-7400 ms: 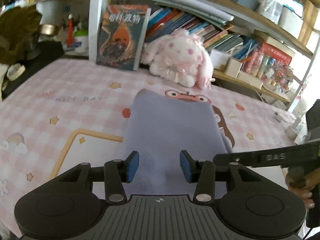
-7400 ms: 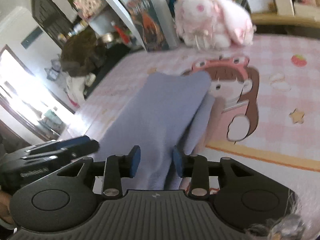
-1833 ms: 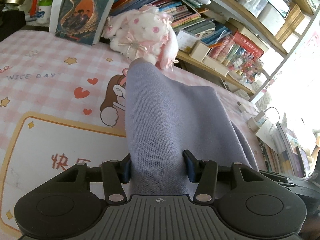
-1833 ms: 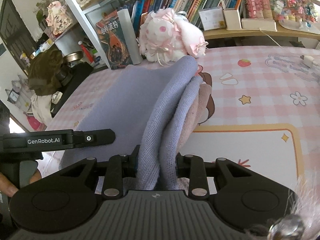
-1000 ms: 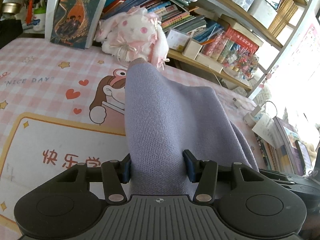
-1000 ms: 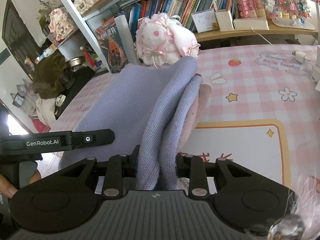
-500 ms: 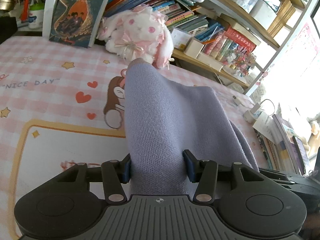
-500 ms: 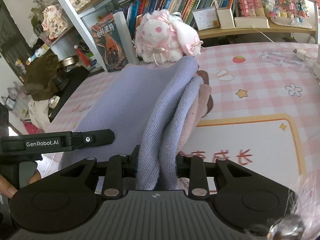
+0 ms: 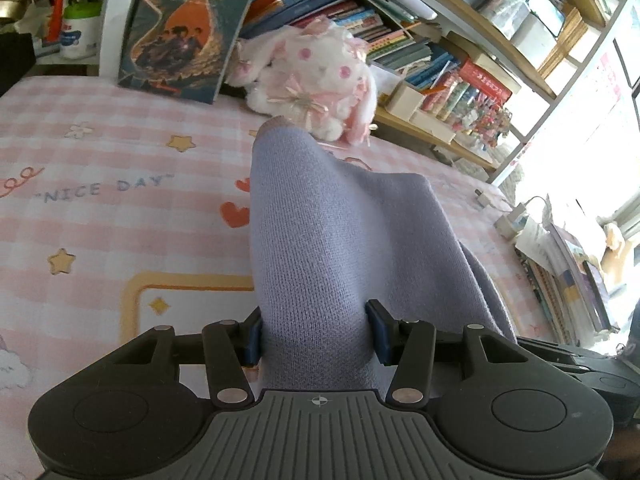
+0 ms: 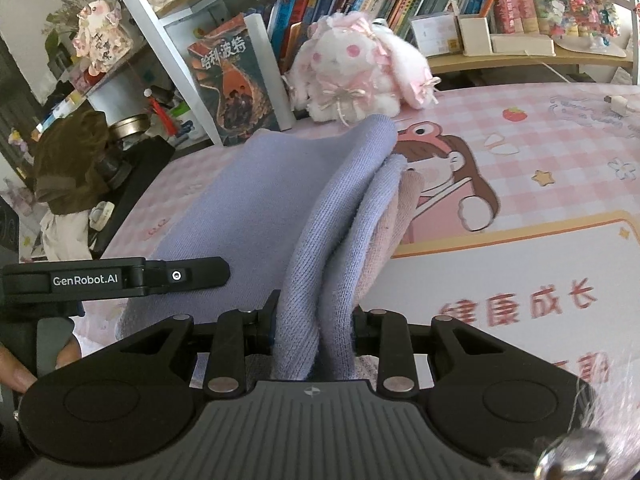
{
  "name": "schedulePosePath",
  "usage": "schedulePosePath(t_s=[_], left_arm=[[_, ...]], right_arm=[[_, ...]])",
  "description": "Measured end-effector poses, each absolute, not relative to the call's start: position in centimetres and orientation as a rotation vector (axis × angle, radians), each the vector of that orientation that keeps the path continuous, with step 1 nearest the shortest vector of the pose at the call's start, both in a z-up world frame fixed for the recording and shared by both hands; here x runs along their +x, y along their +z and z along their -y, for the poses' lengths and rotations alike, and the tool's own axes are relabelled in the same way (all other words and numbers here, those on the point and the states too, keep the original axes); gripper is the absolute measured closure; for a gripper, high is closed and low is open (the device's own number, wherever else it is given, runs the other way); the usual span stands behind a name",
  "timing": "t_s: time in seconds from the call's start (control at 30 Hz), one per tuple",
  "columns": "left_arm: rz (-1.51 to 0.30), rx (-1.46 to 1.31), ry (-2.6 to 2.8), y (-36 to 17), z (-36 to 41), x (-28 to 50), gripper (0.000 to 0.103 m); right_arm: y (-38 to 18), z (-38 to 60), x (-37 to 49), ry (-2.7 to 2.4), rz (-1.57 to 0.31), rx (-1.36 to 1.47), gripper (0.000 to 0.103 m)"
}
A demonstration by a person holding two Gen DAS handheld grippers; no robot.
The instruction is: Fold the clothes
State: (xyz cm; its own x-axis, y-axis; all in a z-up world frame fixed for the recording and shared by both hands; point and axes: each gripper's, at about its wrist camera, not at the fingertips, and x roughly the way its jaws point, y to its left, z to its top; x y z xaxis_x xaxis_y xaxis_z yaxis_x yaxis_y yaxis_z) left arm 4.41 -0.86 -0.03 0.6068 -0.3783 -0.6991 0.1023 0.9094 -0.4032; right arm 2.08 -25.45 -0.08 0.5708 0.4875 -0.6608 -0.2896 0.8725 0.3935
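Observation:
A folded lilac knit garment [image 9: 340, 232] is held up off the pink checked table cover [image 9: 100, 208] by both grippers. My left gripper [image 9: 316, 334] is shut on one thick end of it. My right gripper [image 10: 314, 326] is shut on the other end, where several lilac layers [image 10: 340, 216] and a pale pink inner layer [image 10: 394, 216] bunch together. The garment spans between the two grippers, and the left gripper's body [image 10: 120, 276] shows at the left of the right wrist view.
A pink and white plush rabbit [image 10: 360, 68] and a standing book [image 10: 232, 88] sit at the back edge of the table. Bookshelves [image 9: 400, 32] run behind them. A dark cloth heap [image 10: 72, 160] lies off the table's left. Chargers and papers [image 9: 520, 216] lie at the right end.
Both grippers, still shut on the garment, have shifted it slightly over the table; the background has slid a little sideways. The grip itself has not changed.

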Motion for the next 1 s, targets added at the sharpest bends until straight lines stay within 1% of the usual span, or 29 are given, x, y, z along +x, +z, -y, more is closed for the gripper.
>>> schedulePosePath(t_s=[0.37,0.57,1.0], left_arm=[[-0.857,-0.415,-0.281,-0.7,-4.7,7.3,0.053],[-0.825,-0.45,-0.276,-0.9,-6.6,10.1,0.053],[-0.778,-0.505,-0.225,-2.3,-7.5,16.8,0.053]], right_arm=[[-0.3,19.8,4.2,0.491,-0.831,0.213,0.075],[0.2,18.4,7.7,0.526,-0.801,0.172,0.075],[-0.6,17.5,17.0,0.586,-0.765,0.14,0.075]])
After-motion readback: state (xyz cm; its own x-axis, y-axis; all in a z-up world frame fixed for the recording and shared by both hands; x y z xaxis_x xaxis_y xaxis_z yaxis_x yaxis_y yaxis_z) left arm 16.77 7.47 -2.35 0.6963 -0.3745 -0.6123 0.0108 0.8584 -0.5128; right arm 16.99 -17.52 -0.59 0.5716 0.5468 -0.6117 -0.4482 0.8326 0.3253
